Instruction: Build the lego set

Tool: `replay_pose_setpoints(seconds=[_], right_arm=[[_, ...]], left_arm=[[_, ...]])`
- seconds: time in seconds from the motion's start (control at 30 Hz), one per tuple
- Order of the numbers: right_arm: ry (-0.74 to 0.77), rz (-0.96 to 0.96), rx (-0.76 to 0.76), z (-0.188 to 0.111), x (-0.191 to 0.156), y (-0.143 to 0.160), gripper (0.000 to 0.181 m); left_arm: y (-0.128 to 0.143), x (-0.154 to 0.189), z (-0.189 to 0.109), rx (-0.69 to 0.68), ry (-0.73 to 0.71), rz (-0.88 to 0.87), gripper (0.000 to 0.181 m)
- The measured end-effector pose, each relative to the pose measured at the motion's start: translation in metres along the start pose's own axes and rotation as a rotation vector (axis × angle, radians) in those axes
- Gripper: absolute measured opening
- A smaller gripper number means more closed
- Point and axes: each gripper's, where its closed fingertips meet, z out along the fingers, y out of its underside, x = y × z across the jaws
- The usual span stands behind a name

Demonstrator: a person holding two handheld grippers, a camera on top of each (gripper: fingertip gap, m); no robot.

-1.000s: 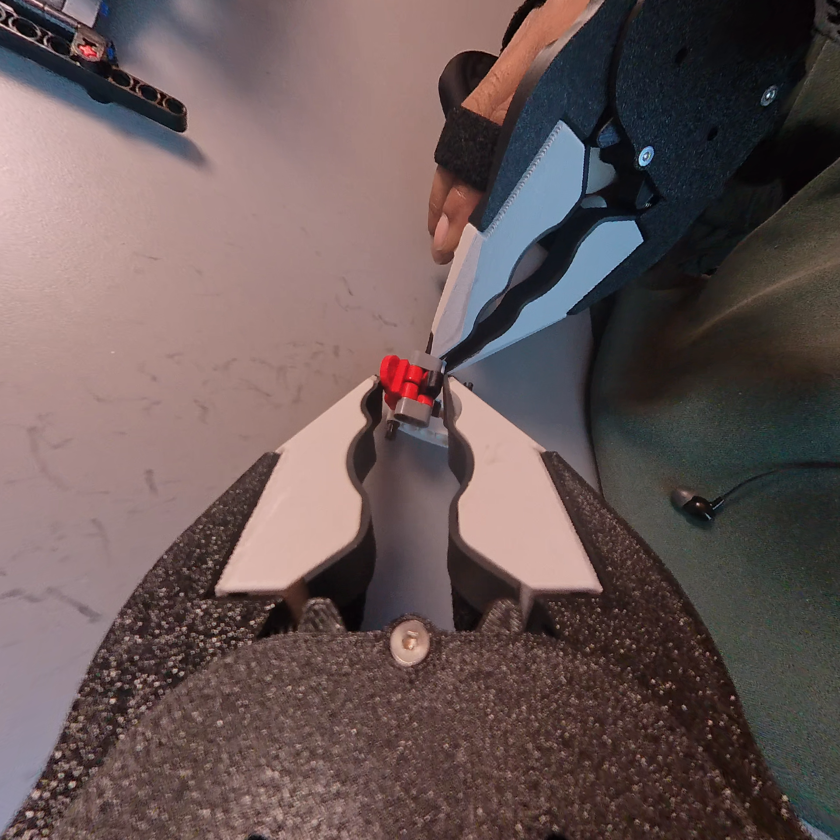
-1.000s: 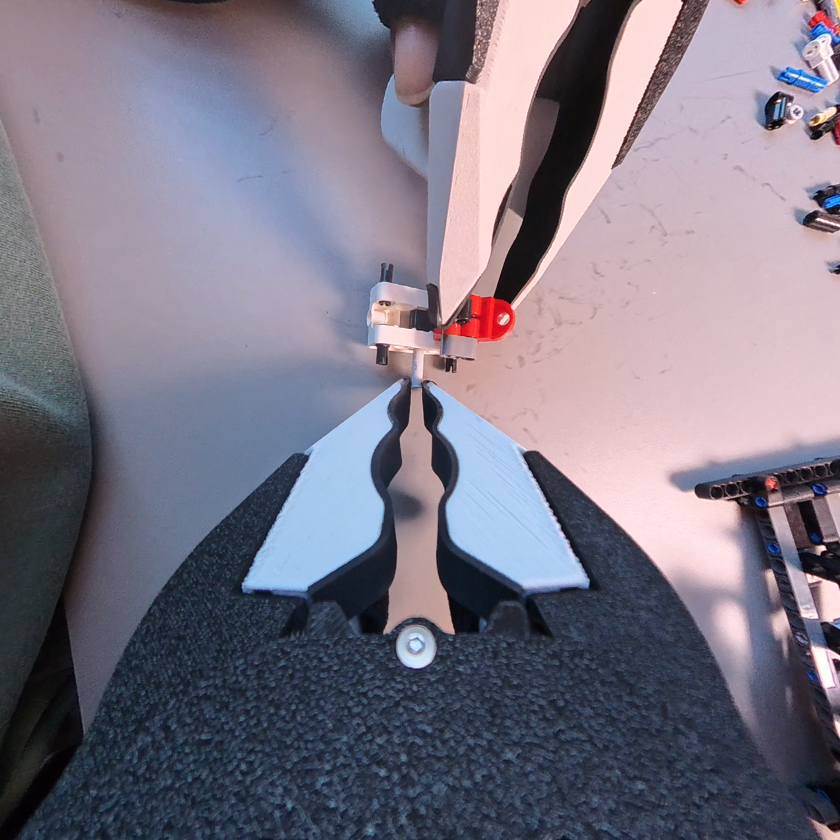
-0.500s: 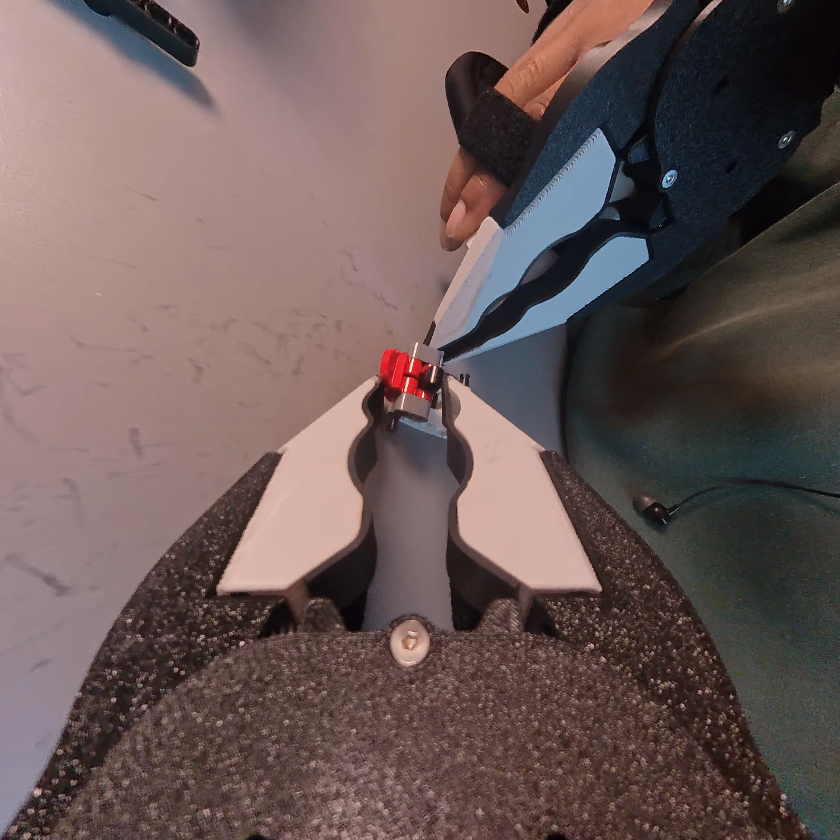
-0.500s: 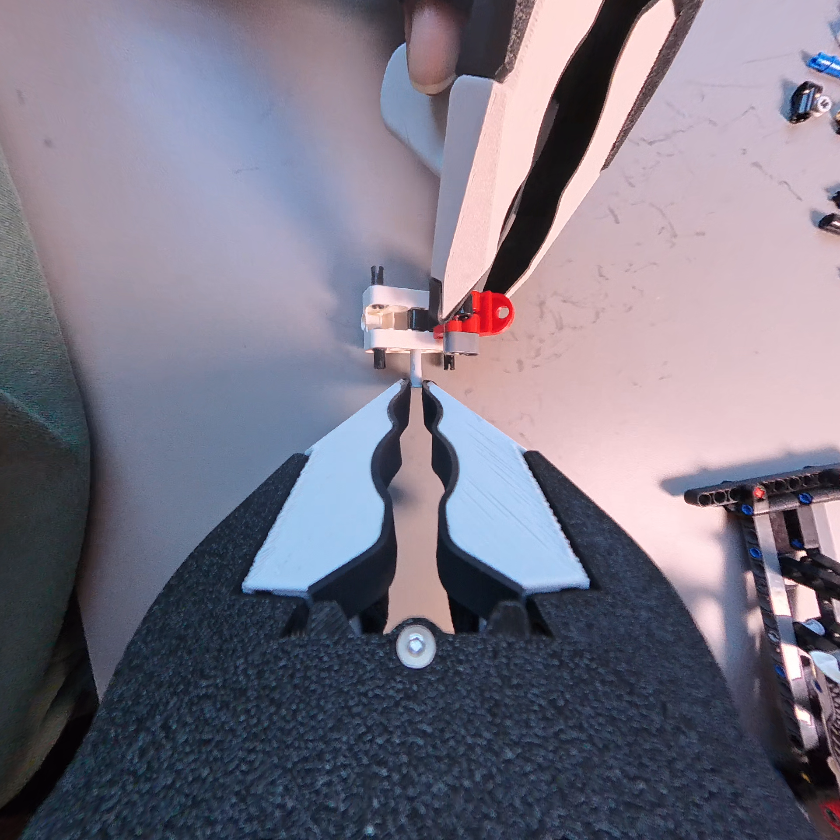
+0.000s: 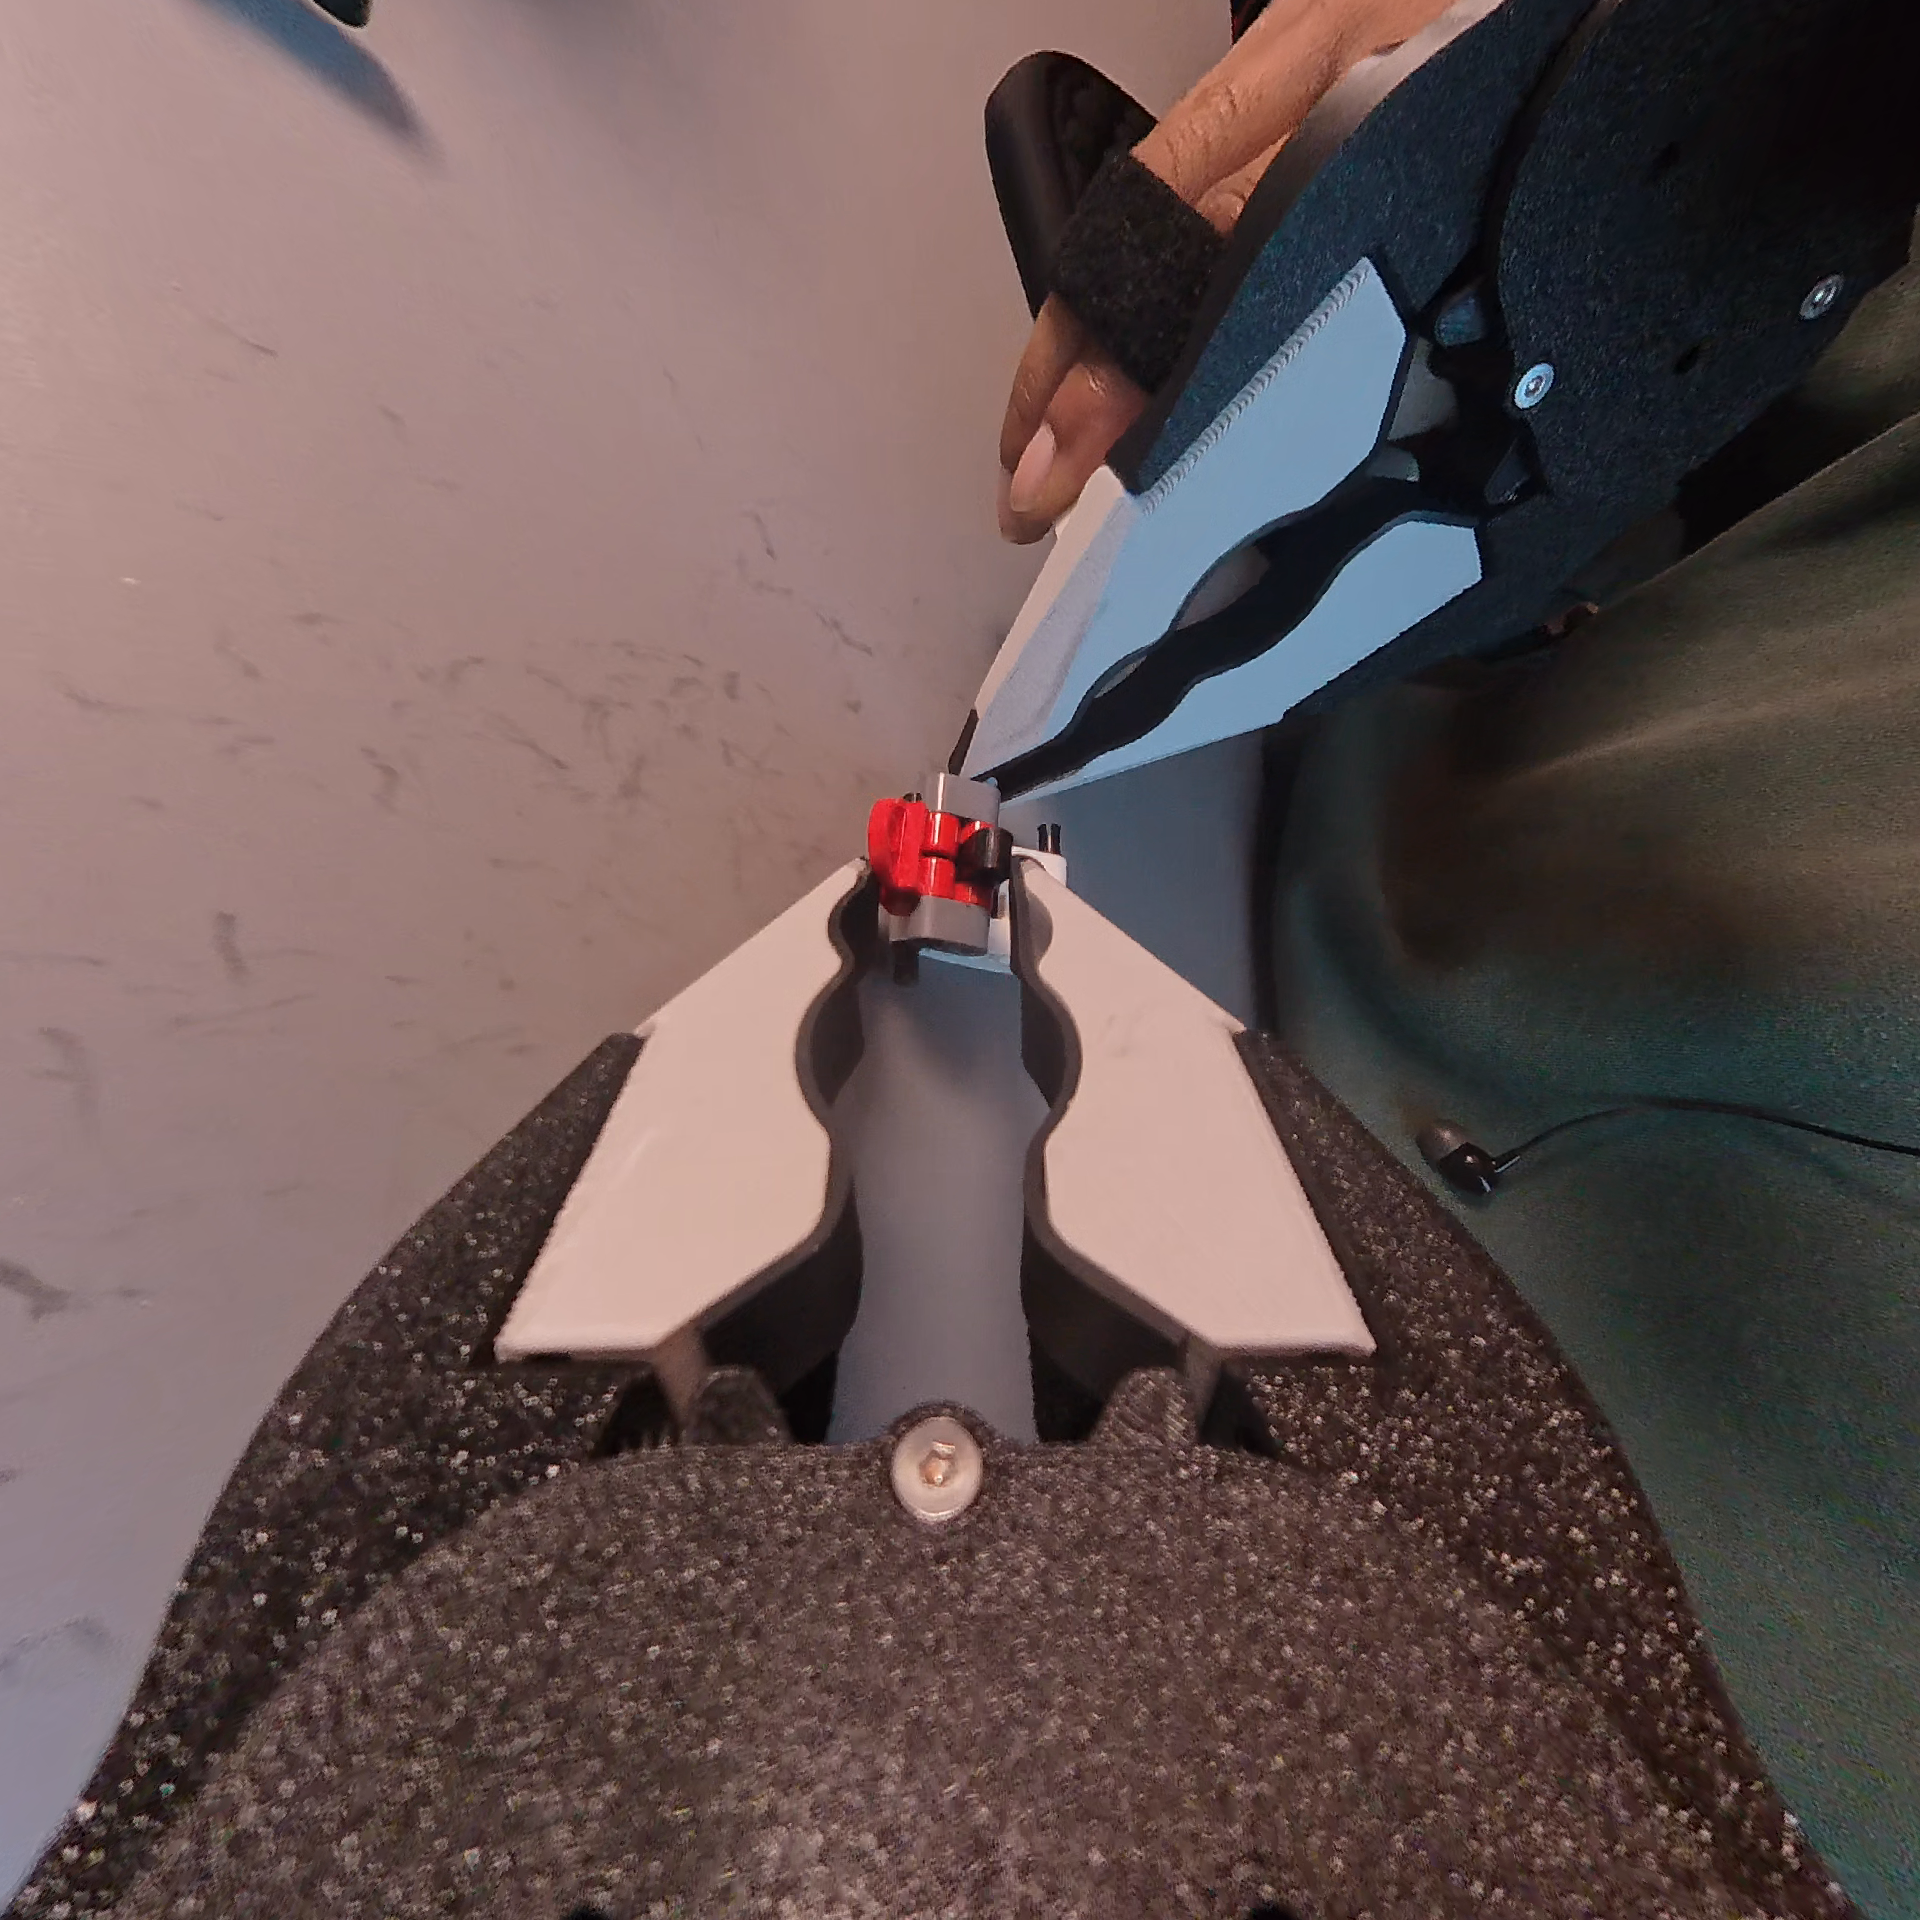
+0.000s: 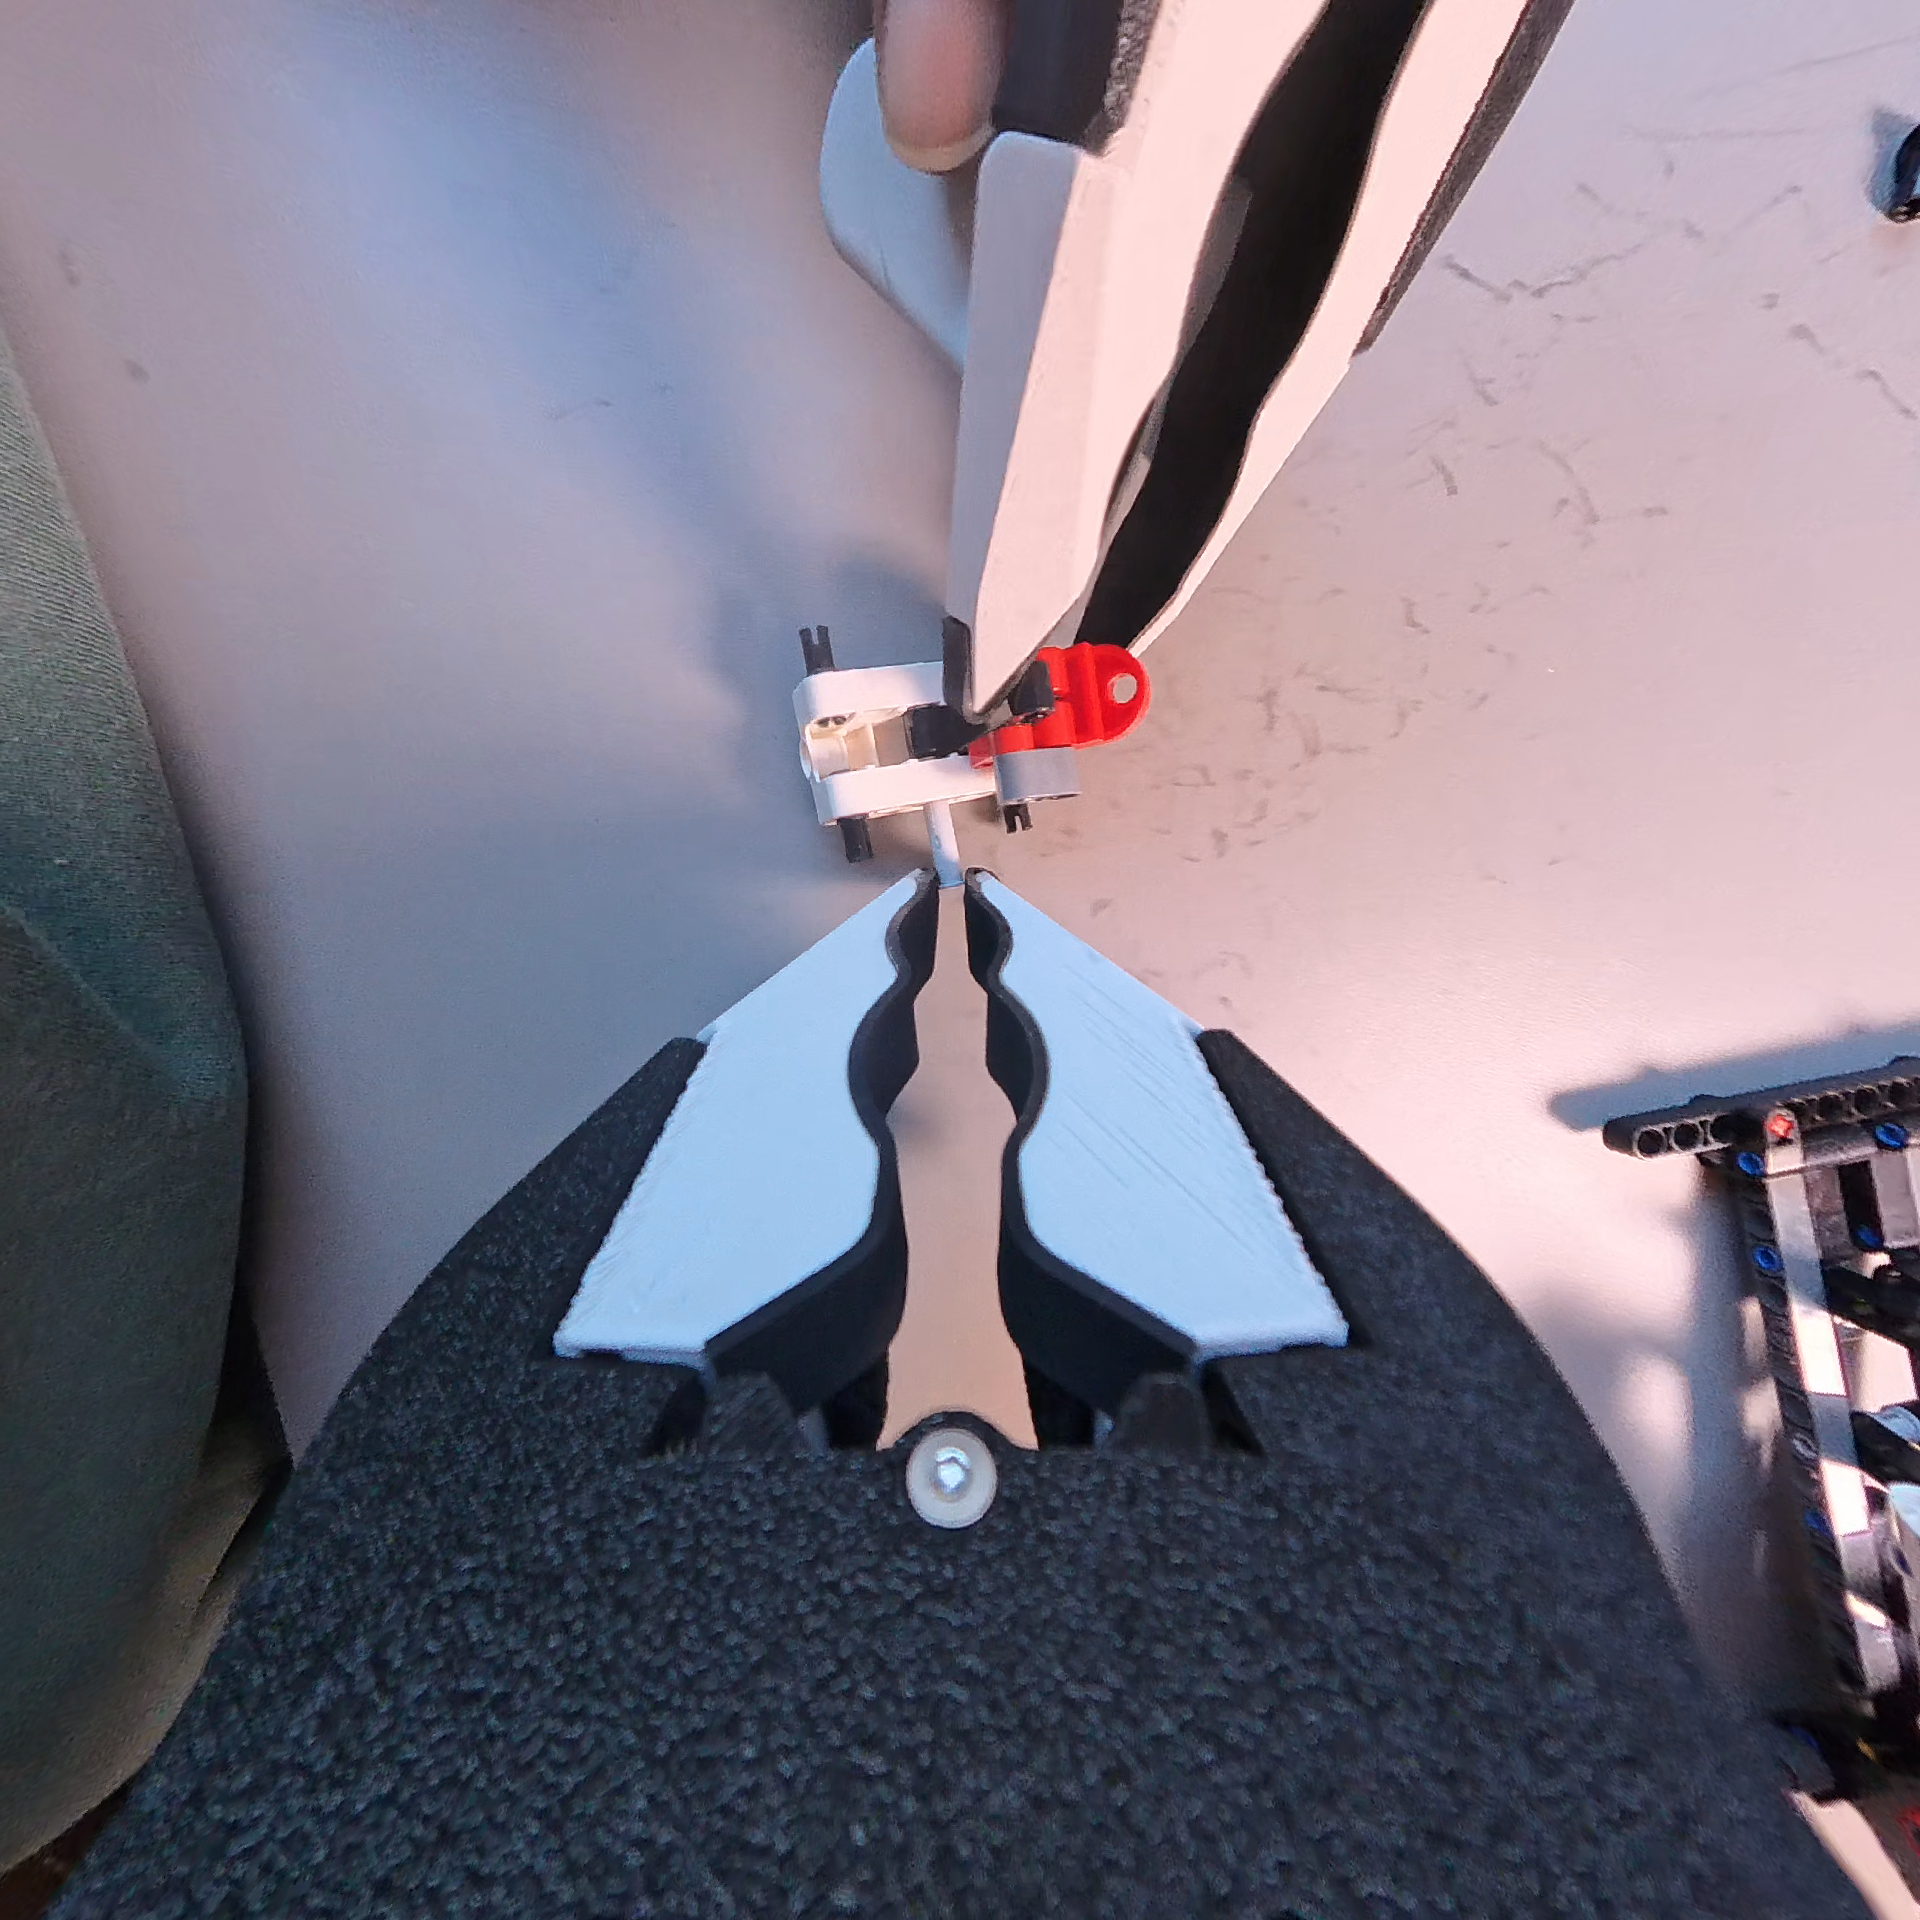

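Grey, scuffed bench (image 6: 520, 416) fills the background of both views. In the right wrist view, a green garment (image 6: 94, 935) runs down the left edge. At centre, the small lego assembly (image 6: 883, 748) is held clear of the bench: a white frame with black pins, a grey bush, and a red connector (image 6: 1091, 696) at its right end. The right tongs (image 6: 945, 878), lower centre, are narrowed onto a thin pale axle projecting from the underside of the white frame. The left tongs (image 6: 1013, 691) enter from the top of the frame, their tips closed on the black part beside the red connector; a fingertip (image 6: 935, 94) shows at the top edge. At the lower right edge lies a partly built black beam structure (image 6: 1808, 1226) with blue pins.

In the left wrist view, the left tongs (image 5: 940, 883) hold the assembly (image 5: 935, 873) between their tips at centre, red connector to the left. The right tongs (image 5: 982, 774) reach in from the upper right, tips at the assembly's top, with a strapped finger (image 5: 1091, 353) above them. A black cable with earpiece (image 5: 1465, 1158) lies on the green garment at right.
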Motion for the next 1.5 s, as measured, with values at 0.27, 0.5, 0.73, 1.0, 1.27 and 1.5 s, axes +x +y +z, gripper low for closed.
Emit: replay_pose_setpoints(seconds=[0.27,0.5,0.73,1.0,1.27,1.5], right_arm=[[0.013,-0.002,0.001,0.001,0.000,0.002,0.004],[0.016,-0.020,0.019,-0.001,0.001,0.000,0.004],[0.009,-0.037,0.026,0.000,0.001,0.000,0.004],[-0.004,-0.014,0.034,0.000,0.000,-0.001,0.004],[-0.002,0.012,0.027,0.000,-0.001,-0.001,0.004],[-0.010,0.010,0.010,0.002,-0.004,-0.002,0.004]], left_arm=[[0.004,0.001,-0.001,-0.016,-0.059,0.077,0.036],[-0.008,-0.005,-0.010,0.057,-0.091,0.093,0.040],[-0.010,-0.003,-0.003,0.041,-0.083,0.135,0.033],[-0.006,-0.004,-0.001,0.022,-0.100,0.153,0.026],[-0.005,-0.003,0.000,0.062,-0.112,0.133,0.025],[-0.005,-0.001,0.001,0.102,-0.110,0.067,0.025]])
